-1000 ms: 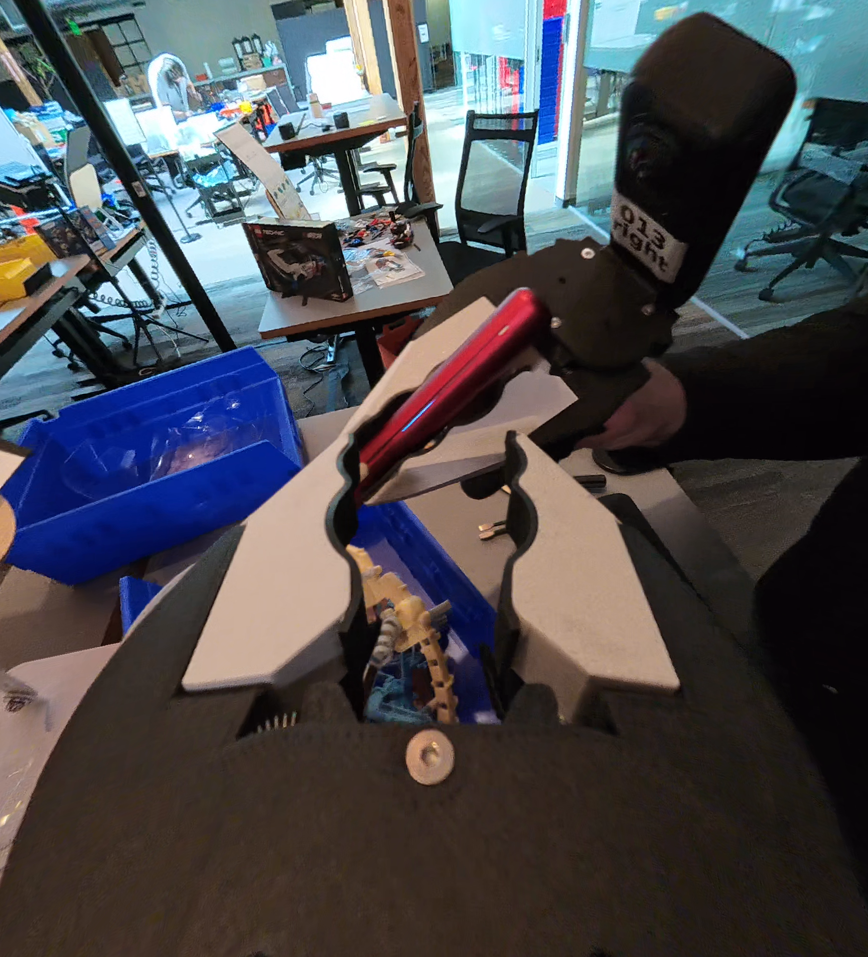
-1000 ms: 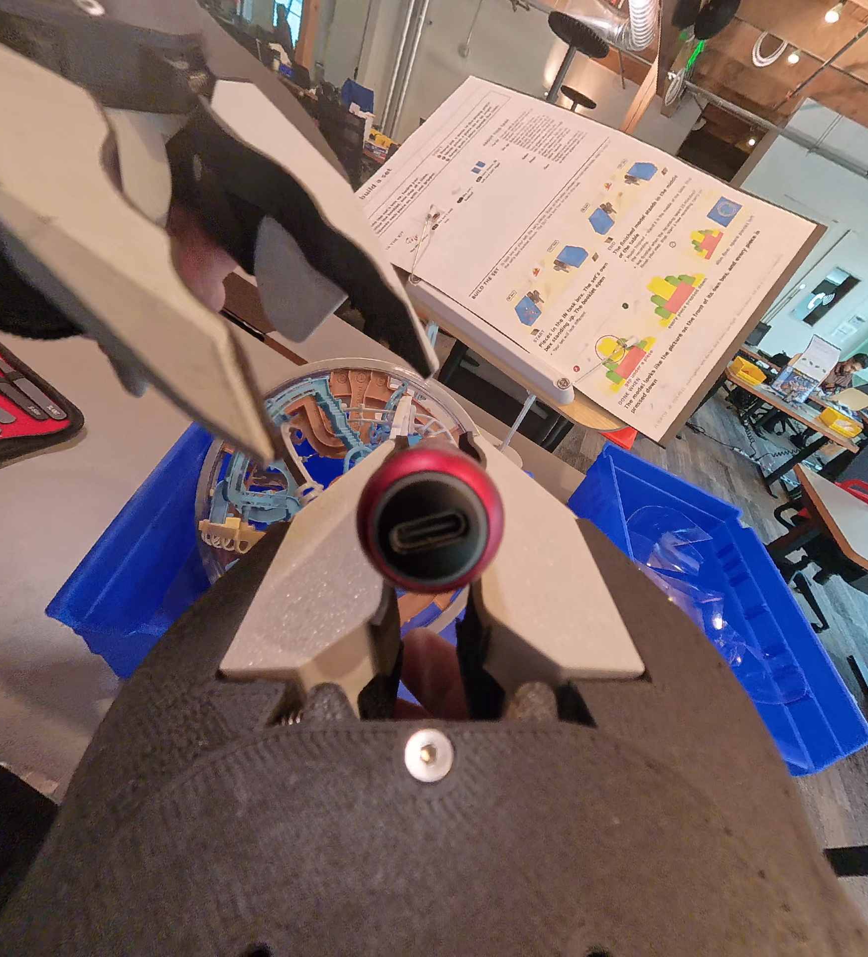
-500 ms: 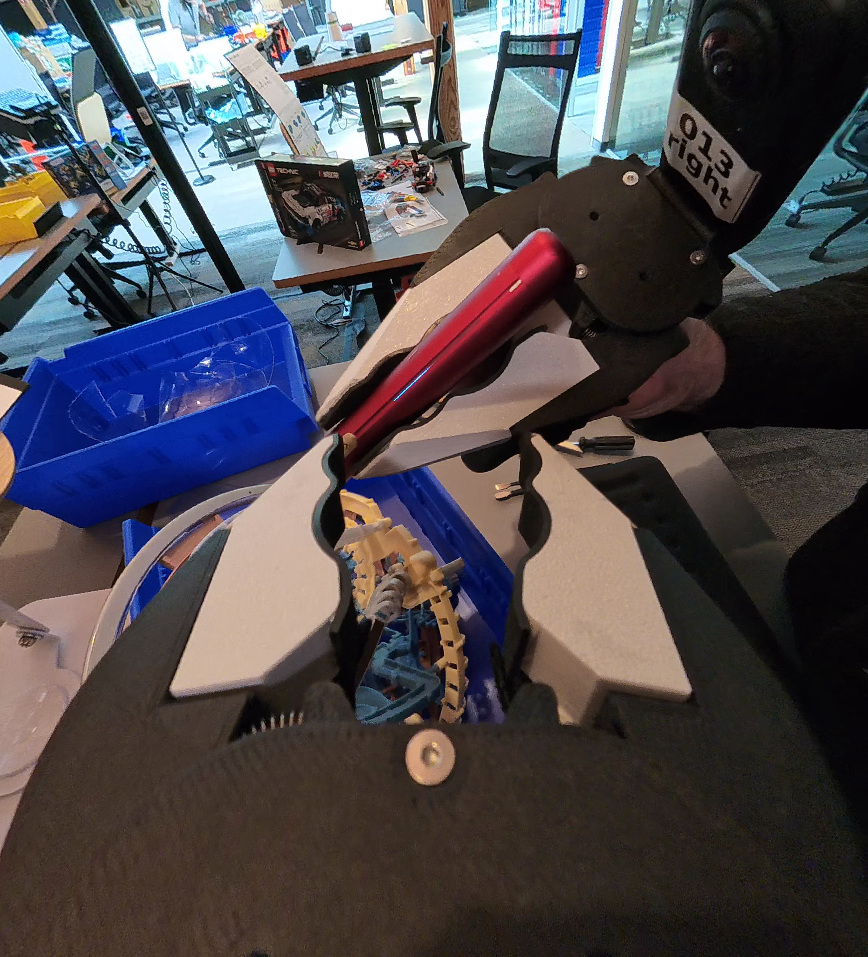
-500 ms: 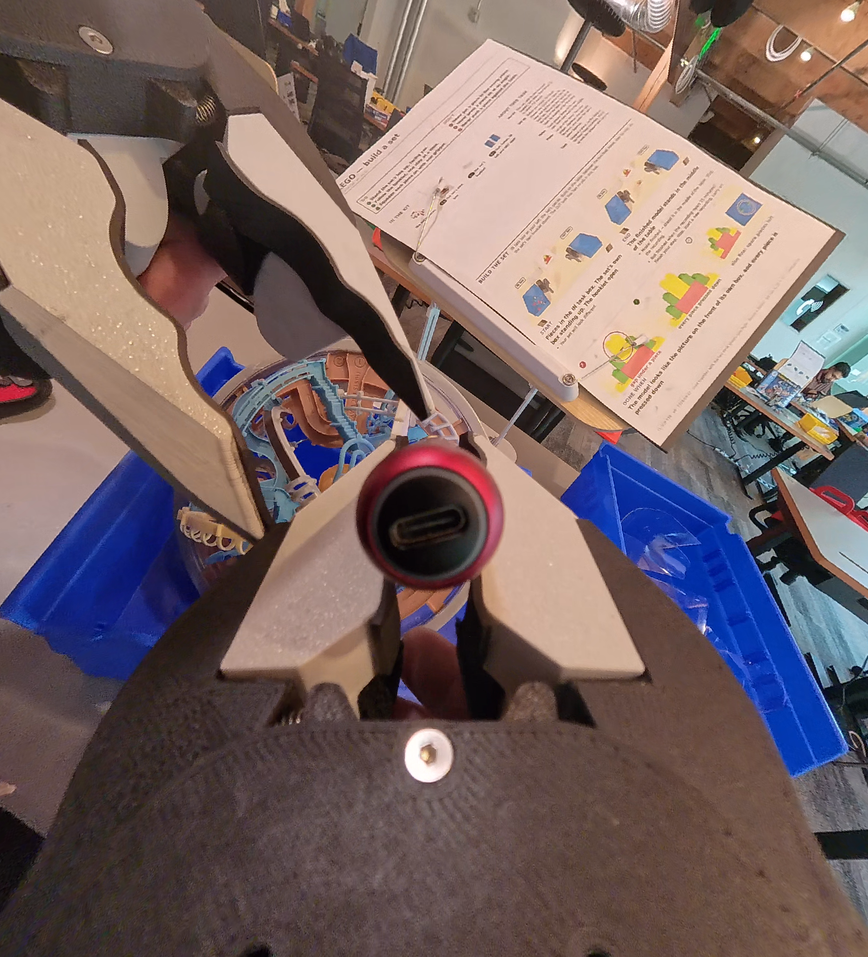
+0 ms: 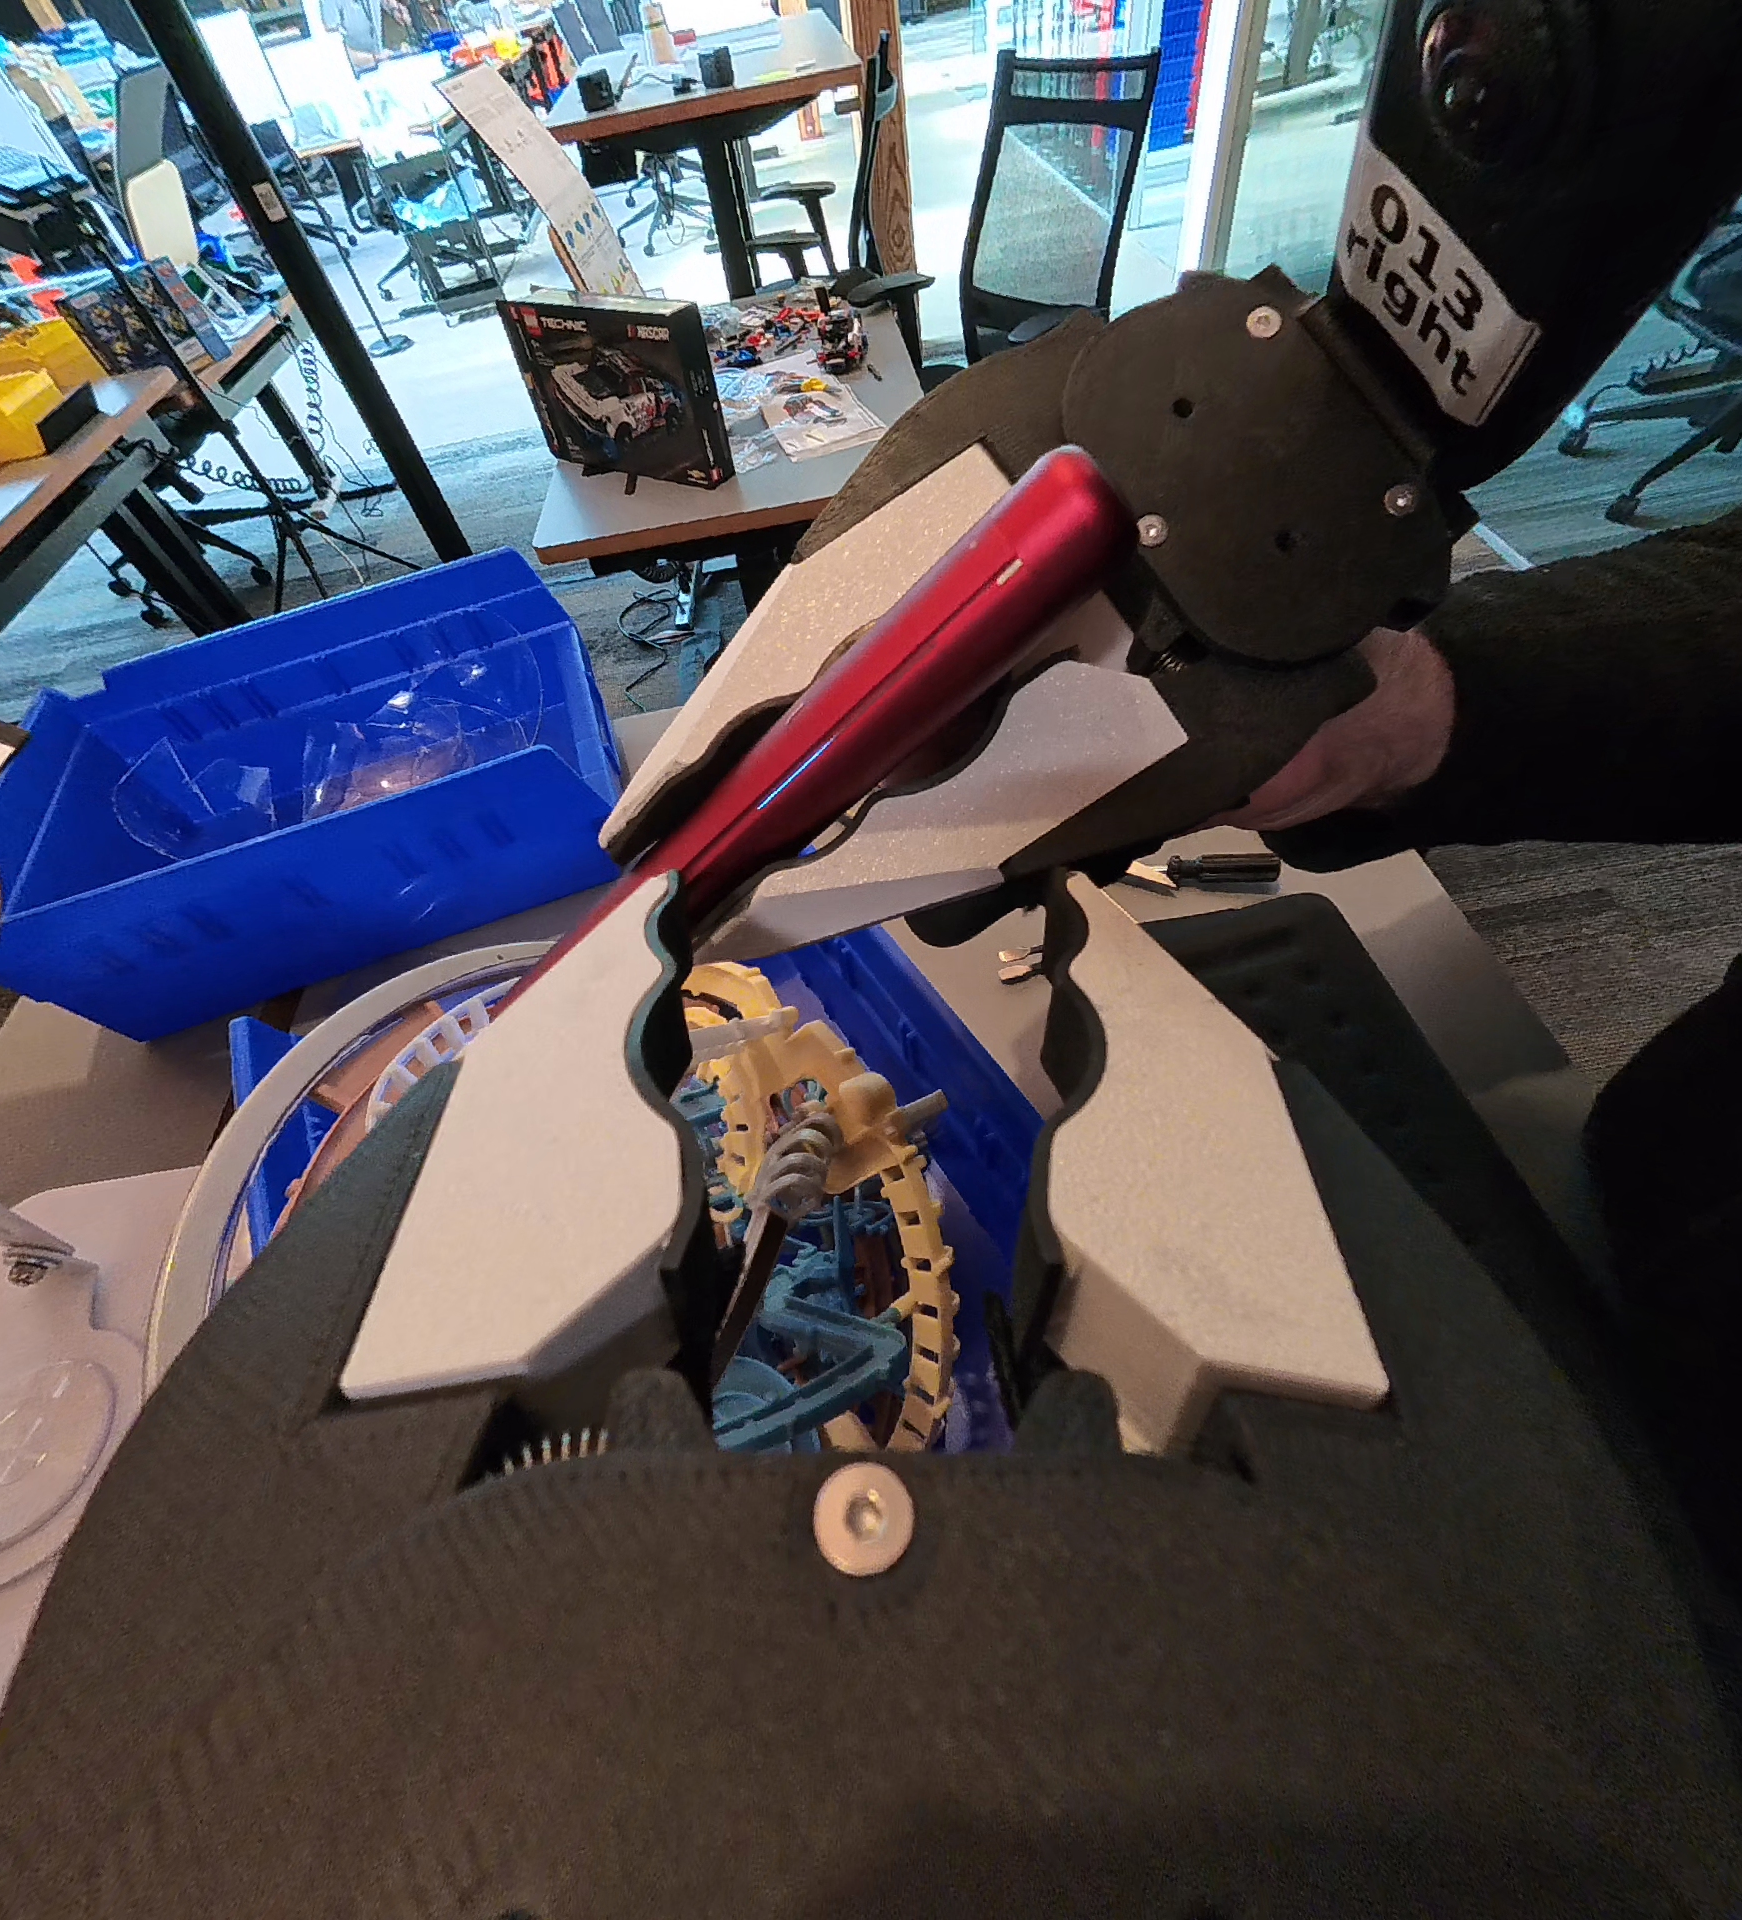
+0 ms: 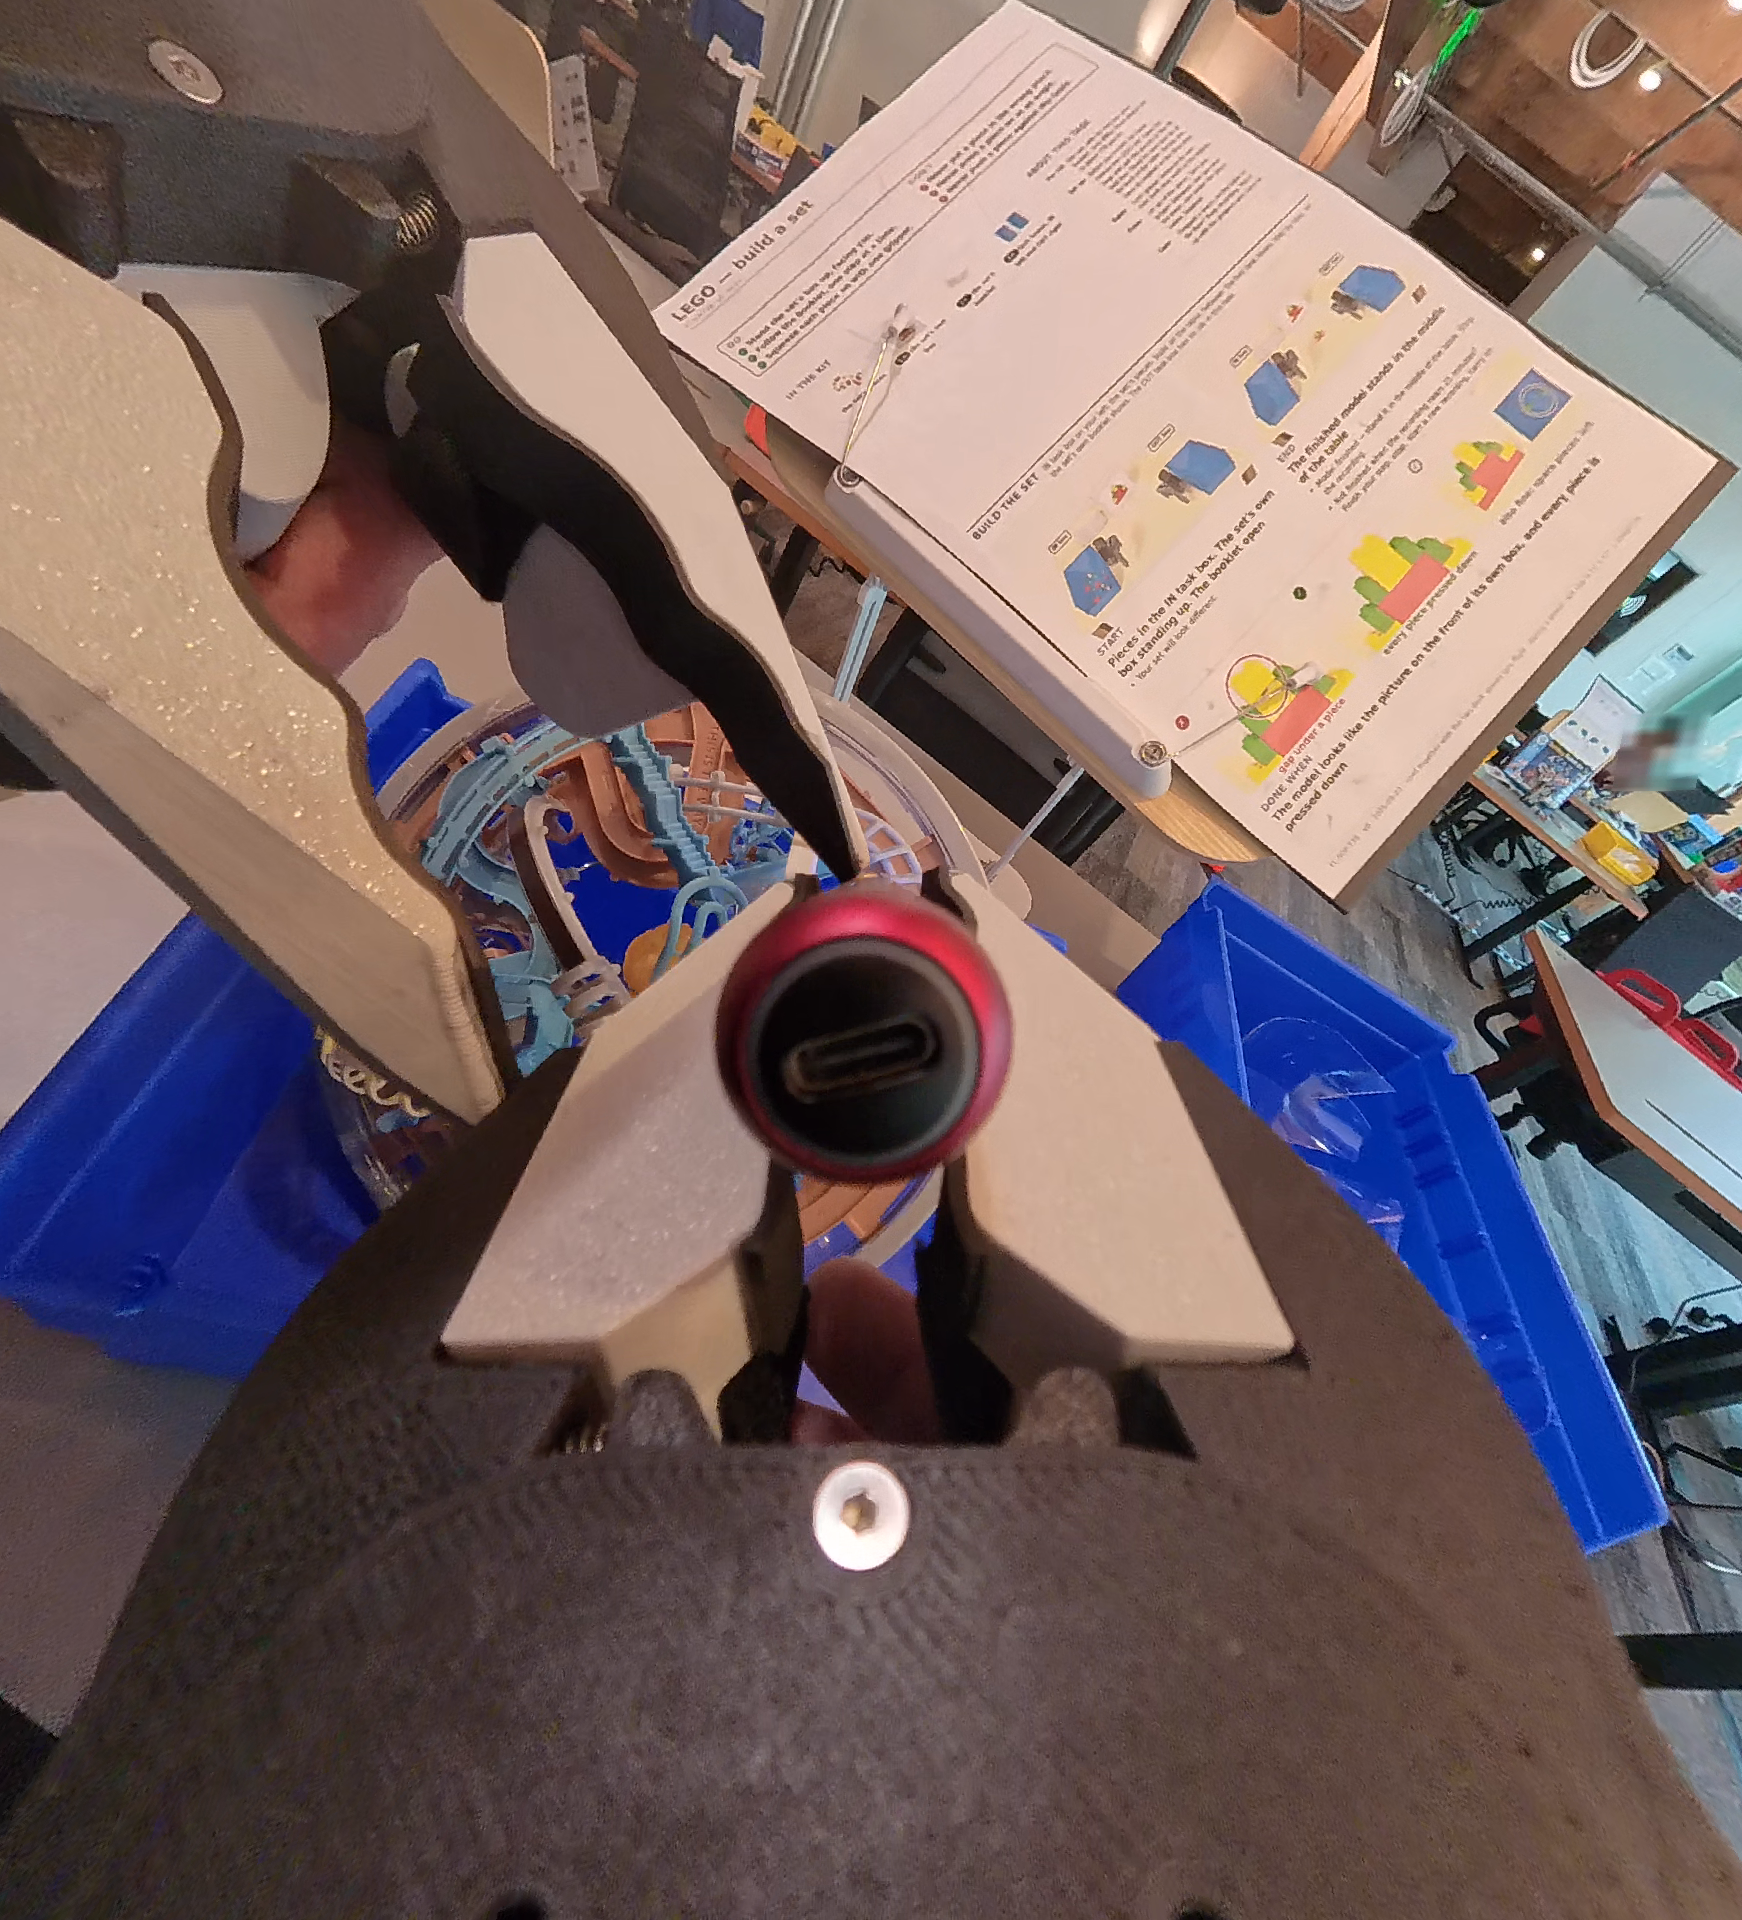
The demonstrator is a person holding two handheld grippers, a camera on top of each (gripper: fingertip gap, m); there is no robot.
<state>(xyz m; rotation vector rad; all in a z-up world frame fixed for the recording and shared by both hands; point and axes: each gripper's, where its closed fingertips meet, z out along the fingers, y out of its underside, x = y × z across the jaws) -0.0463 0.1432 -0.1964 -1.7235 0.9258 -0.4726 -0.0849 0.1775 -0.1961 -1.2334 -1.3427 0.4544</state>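
Left wrist view
- left claw (image 5: 862, 1039): I read the jaws as apart, nothing between them; it hangs over the marble-maze ball (image 5: 825, 1195), not touching as far as I can tell.
- right claw (image 5: 836, 831): clamped on one red pen-shaped tool (image 5: 908, 686), tip angled down toward the ball beside my left finger.
- ball: one, clear shell with yellow, blue and brown tracks, sitting in the near blue bin (image 5: 908, 1008).
- bins: two blue; far blue bin (image 5: 254, 831) holds clear dome pieces, count unclear.
- desk (image 5: 1386, 883): one small screwdriver (image 5: 1210, 864), one black mat (image 5: 1366, 997).
- progress: no goal given, so I can't rate it; tool in hand, ball's shell reads closed.

Right wrist view
- right claw (image 6: 862, 935): closed on the tool; its round end with one port faces the camera.
- left claw (image 6: 576, 831): jaws spread above the ball.
- instruction sheet (image 6: 1210, 416): one, on a tilted stand.
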